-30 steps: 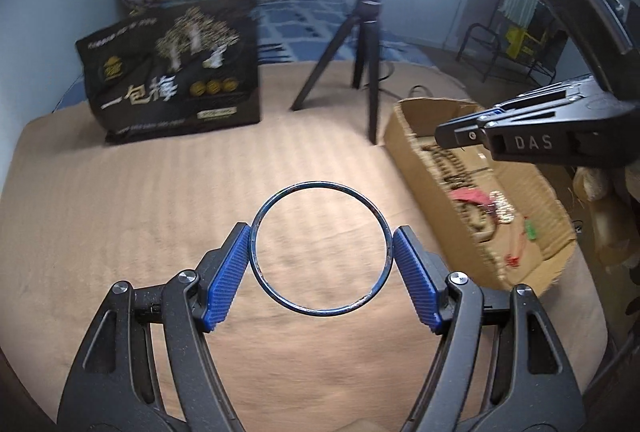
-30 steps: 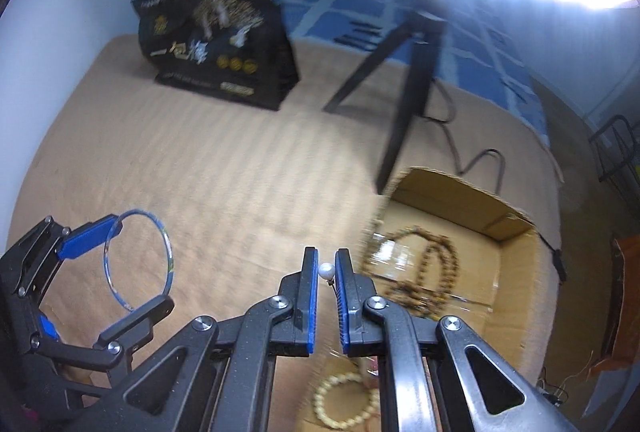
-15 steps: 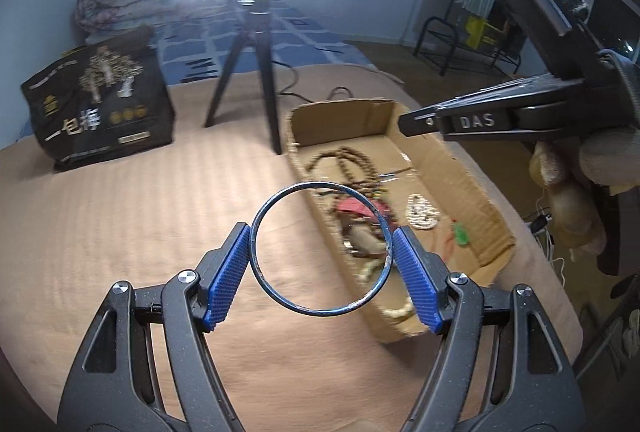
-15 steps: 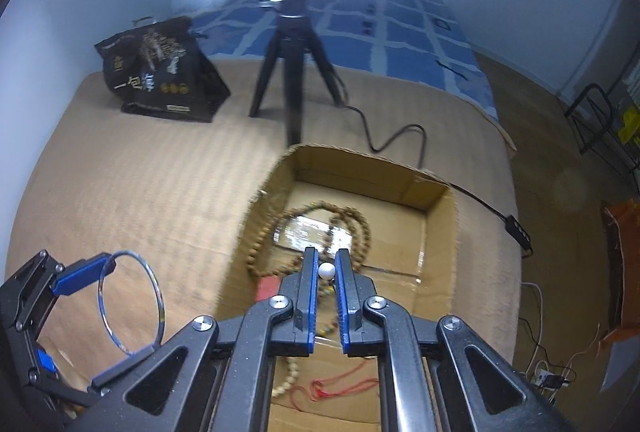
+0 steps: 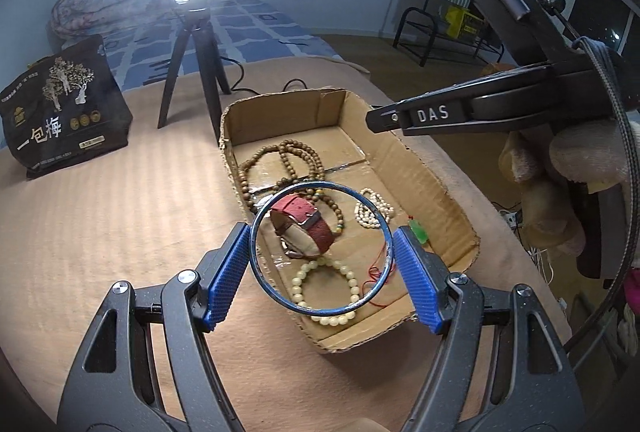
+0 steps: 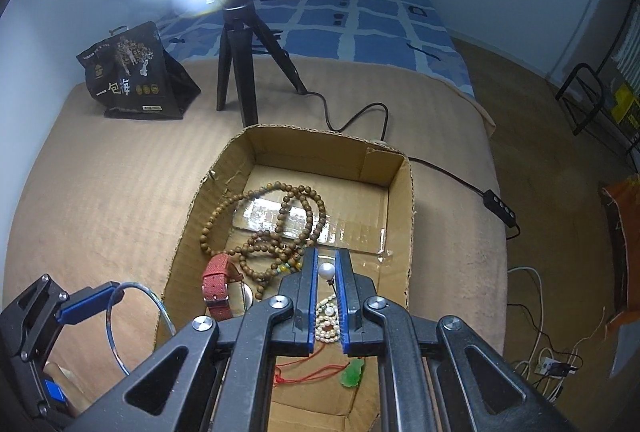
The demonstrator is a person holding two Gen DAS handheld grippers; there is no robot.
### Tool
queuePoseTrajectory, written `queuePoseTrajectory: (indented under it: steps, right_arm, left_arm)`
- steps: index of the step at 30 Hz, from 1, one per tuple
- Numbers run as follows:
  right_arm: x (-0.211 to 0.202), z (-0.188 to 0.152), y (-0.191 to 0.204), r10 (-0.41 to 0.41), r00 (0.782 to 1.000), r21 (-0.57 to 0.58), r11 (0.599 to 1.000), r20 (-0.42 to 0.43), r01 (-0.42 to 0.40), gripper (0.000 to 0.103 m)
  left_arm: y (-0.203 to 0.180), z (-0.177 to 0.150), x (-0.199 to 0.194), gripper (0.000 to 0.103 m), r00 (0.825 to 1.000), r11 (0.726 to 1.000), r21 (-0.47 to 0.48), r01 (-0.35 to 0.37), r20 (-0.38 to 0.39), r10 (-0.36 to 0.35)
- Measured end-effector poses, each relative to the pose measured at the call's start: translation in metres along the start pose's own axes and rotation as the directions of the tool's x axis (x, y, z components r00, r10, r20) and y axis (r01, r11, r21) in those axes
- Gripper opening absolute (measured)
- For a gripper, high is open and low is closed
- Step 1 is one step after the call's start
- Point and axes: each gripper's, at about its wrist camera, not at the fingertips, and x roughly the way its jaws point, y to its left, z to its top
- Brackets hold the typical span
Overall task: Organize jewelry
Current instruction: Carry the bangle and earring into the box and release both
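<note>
Above the cardboard box (image 5: 436,176), your left gripper (image 5: 320,252) clamped the stiff, slick blue bangle (image 5: 320,249) across its rim, your right gripper (image 6: 327,272) pinched a tiny, roll-prone pearl (image 6: 326,271).

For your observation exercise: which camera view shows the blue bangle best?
The left wrist view: the whole blue bangle faces the camera, clamped between the left gripper pads. The right wrist view shows it only edge-on at the lower left, partly hidden.
</note>
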Motion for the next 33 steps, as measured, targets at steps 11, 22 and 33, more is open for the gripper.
queuePoseTrajectory:
  steps: [11, 22, 33]
  right_arm:
    - [0.0024, -0.004, -0.0028, 0.023, 1.0, 0.018, 1.0, 0.013, -0.023, 0.006]
    - [0.0007, -0.0041, 0.0, 0.028, 0.999, 0.011, 1.0, 0.015, -0.028, 0.007]
    - [-0.0021, -0.0067, 0.0065, 0.003, 1.0, -0.027, 1.0, 0.024, -0.003, 0.037]
  left_arm:
    - [-0.0078, 0.0, 0.0019, 0.074, 1.0, 1.0, 0.008, 0.011, -0.002, -0.011]
    - [-0.0098, -0.0003, 0.0007, 0.074, 1.0, 1.0, 0.013, 0.003, 0.006, -0.003]
    - [-0.0103, 0.0004, 0.0019, 0.075, 1.0, 1.0, 0.007, -0.006, -0.005, 0.006]
